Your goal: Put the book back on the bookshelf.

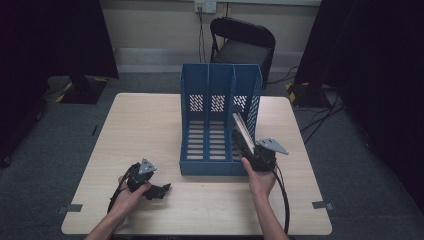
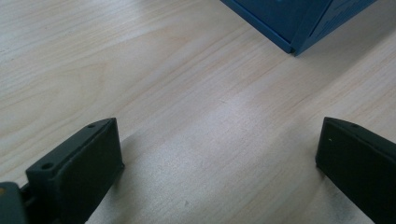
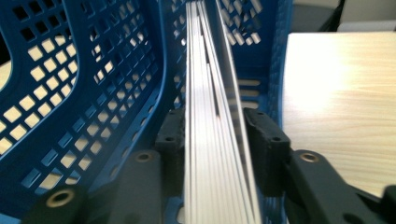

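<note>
Right gripper view: your right gripper (image 3: 217, 140) flanks a thin book (image 3: 212, 116); whether the pads press, you cannot tell.
Book: ahead between its jaws, in the blue file rack's (image 1: 220, 117) right compartment.
Left gripper (image 2: 219, 163): released, over bare table (image 2: 140, 70).

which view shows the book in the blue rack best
The right gripper view: the book runs up between that gripper's jaws, page edges clear, inside the blue rack. The high view shows it small, leaning in the rack's right slot. The left gripper view has a rack corner.
</note>
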